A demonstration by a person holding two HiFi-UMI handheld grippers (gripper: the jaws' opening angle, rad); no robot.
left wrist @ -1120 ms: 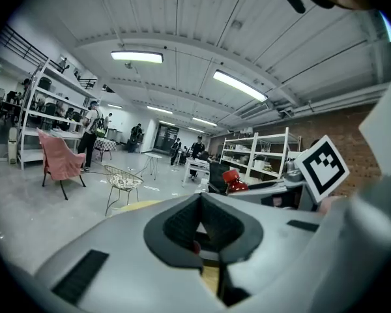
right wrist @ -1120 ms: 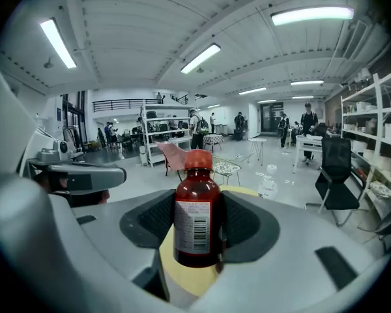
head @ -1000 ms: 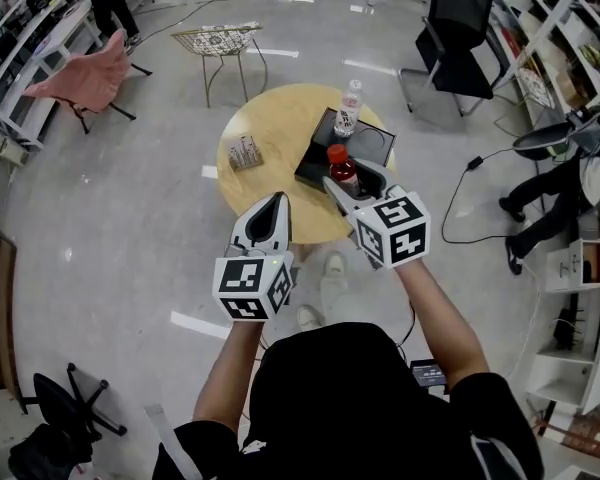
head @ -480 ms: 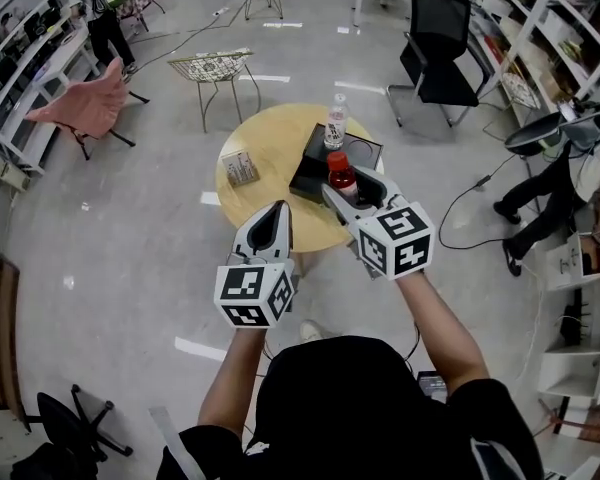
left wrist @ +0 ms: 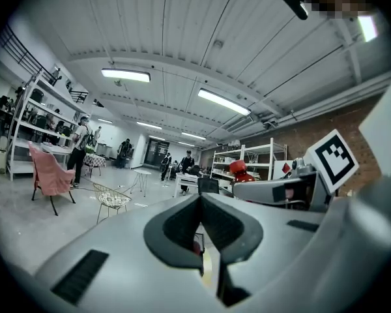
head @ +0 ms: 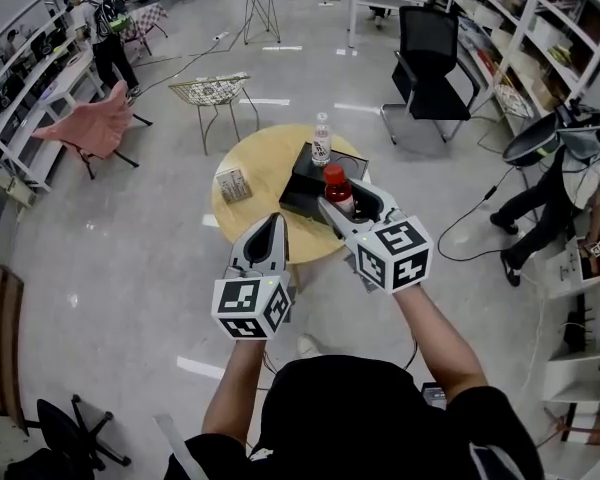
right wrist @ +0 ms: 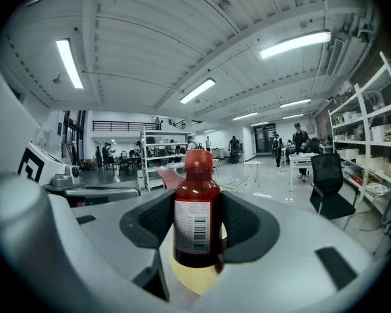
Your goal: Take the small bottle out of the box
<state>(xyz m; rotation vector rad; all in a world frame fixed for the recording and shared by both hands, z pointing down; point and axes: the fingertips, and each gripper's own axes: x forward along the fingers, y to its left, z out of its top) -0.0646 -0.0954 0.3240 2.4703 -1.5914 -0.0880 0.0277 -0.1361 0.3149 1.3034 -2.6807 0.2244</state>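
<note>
My right gripper [head: 348, 205] is shut on a small red bottle [head: 338, 191] with a red cap, held upright high above the round wooden table [head: 252, 158]. In the right gripper view the small red bottle [right wrist: 196, 212] stands between the two dark pads [right wrist: 249, 225], white label facing me. The black box [head: 305, 173] lies open on the table under the bottle. My left gripper [head: 265, 236] hovers level with the right one, to its left, jaws closed with nothing between them; its pads [left wrist: 231, 230] meet in the left gripper view.
A clear water bottle [head: 321, 140] stands at the table's far edge beside the box. A small card holder [head: 233, 184] sits on the table's left. A wire chair [head: 214, 94], a pink chair [head: 90, 128] and a black office chair [head: 424, 63] surround the table.
Both grippers have risen and drawn back from the table, the right one carrying the red bottle up with it. The table looks smaller and farther away.
</note>
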